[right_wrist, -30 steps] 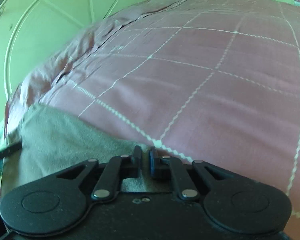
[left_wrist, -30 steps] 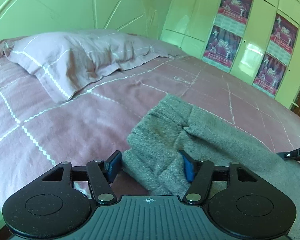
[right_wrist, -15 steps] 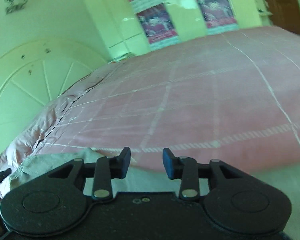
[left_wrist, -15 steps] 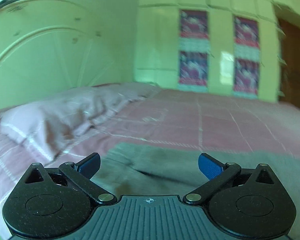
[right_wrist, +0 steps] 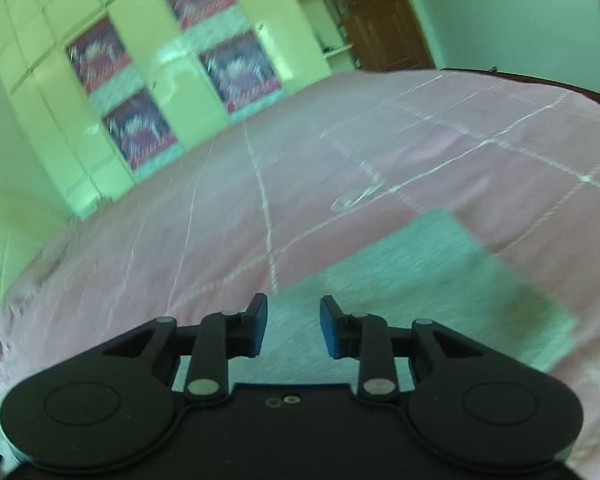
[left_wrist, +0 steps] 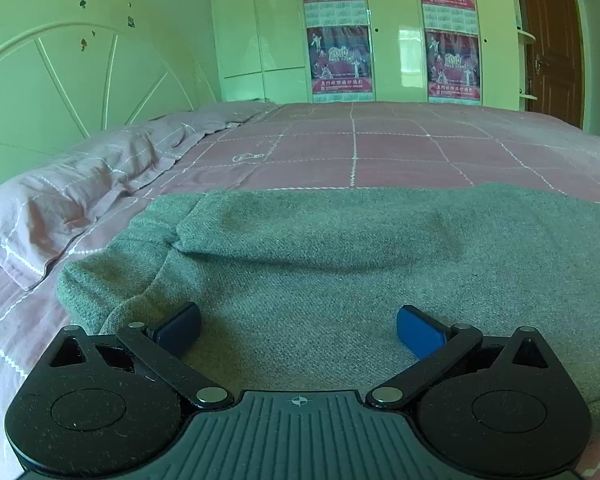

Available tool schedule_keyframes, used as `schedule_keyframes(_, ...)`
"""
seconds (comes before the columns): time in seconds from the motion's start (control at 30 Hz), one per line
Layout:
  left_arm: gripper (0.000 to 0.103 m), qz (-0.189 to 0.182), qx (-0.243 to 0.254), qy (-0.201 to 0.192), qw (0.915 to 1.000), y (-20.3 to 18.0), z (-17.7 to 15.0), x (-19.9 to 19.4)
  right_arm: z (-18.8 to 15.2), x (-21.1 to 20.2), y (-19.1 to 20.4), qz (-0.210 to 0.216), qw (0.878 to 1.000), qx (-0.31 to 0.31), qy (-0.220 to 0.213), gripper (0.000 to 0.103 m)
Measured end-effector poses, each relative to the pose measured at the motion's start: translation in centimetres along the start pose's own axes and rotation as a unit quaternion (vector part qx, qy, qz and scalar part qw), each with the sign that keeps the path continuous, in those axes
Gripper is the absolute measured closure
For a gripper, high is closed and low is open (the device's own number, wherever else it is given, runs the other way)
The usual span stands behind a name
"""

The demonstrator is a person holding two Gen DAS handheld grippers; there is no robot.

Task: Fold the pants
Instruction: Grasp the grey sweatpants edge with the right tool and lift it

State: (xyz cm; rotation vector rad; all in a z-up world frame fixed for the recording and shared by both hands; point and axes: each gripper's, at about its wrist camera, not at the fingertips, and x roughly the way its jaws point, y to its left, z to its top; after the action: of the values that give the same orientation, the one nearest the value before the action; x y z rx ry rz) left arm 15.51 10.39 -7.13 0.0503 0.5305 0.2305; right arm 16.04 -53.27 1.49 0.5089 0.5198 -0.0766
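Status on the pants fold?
Done: grey pants lie lengthwise on the pink bedspread, apparently doubled leg over leg. In hand: nothing; left claw is wide open, right claw closing on nothing. Left: fold them across.

Left gripper: jaws spread fully wide, nothing clamped, angled slightly downward.
Right gripper: jaws closing, narrow gap, nothing gripped, angled slightly downward.
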Motion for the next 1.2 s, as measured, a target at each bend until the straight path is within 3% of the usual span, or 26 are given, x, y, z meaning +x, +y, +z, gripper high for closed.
schedule_keyframes(0.1, 0.000, 0.002, 0.000, 0.000, 1.0000, 0.0, 0.2, 0.3, -0.5, -2.4, -3.5, -0.038, 0.996, 0.067, -0.033, 0.077)
schedule_keyframes(0.2, 0.000, 0.000, -0.001, -0.002, 1.0000, 0.0, 0.1, 0.2, -1.6, -3.9, -8.2, -0.038, 0.985, 0.160, -0.054, 0.077)
schedule_keyframes(0.33, 0.000, 0.002, -0.001, -0.002, 1.0000, 0.2, 0.3, 0.5, -3.5, -2.4, -11.9, -0.033, 0.963, 0.265, -0.045, 0.079)
schedule_keyframes(0.43, 0.000, 0.004, -0.001, -0.003, 1.0000, 0.3, 0.3, 0.5, -4.4, -0.6, -13.2, -0.022, 0.950, 0.310, -0.034, 0.080)
schedule_keyframes(0.57, 0.000, 0.006, 0.000, -0.005, 1.0000, 0.2, 0.2, 0.3, -4.3, 0.7, -13.2, -0.023, 0.948, 0.315, -0.040, 0.082)
schedule_keyframes(0.6, 0.000, 0.006, 0.000, -0.005, 1.0000, 0.2, 0.2, 0.2, -3.9, 0.6, -13.0, -0.026, 0.950, 0.309, -0.039, 0.093)
schedule_keyframes(0.7, 0.000, 0.005, 0.001, -0.005, 1.0000, 0.2, 0.2, 0.2, -3.1, -2.4, -10.7, 0.012, 0.971, 0.214, -0.102, 0.094)
schedule_keyframes(0.73, 0.000, 0.005, 0.001, -0.005, 1.0000, 0.2, 0.2, 0.2, -3.3, -2.9, -10.7, -0.007, 0.974, 0.203, -0.103, 0.094)
schedule_keyframes(0.8, 0.000, 0.006, 0.002, -0.005, 1.0000, 0.2, 0.2, 0.2, -4.4, -1.2, -12.6, -0.056, 0.967, 0.243, -0.052, 0.094)
schedule_keyframes(0.83, 0.000, 0.006, 0.003, -0.005, 1.0000, 0.1, 0.2, 0.2, -5.4, -1.0, -13.8, -0.047, 0.961, 0.267, -0.050, 0.096)
schedule_keyframes(0.97, 0.000, 0.018, -0.001, 0.009, 0.9998, -0.4, 1.1, -0.4, -5.5, -1.1, -12.7, -0.052, 0.967, 0.244, -0.059, 0.092)
schedule_keyframes(1.03, 0.000, 0.014, -0.014, -0.027, 0.9994, -1.9, 1.8, -2.3, -5.6, -1.0, -13.2, -0.042, 0.963, 0.261, -0.059, 0.093)
schedule_keyframes(1.1, 0.000, -0.019, 0.003, -0.071, 0.9973, -4.7, 2.0, -4.1, -6.0, -1.5, -13.7, -0.033, 0.961, 0.267, -0.061, 0.093)
schedule_keyframes(1.17, 0.000, -0.045, 0.027, -0.058, 0.9970, -8.0, 1.7, -4.2, -6.0, -1.5, -13.9, -0.031, 0.961, 0.268, -0.061, 0.093)
schedule_keyframes(1.2, 0.000, -0.056, 0.049, -0.015, 0.9971, -9.8, 1.1, -3.2, -6.1, -1.7, -14.0, -0.031, 0.961, 0.267, -0.061, 0.093)
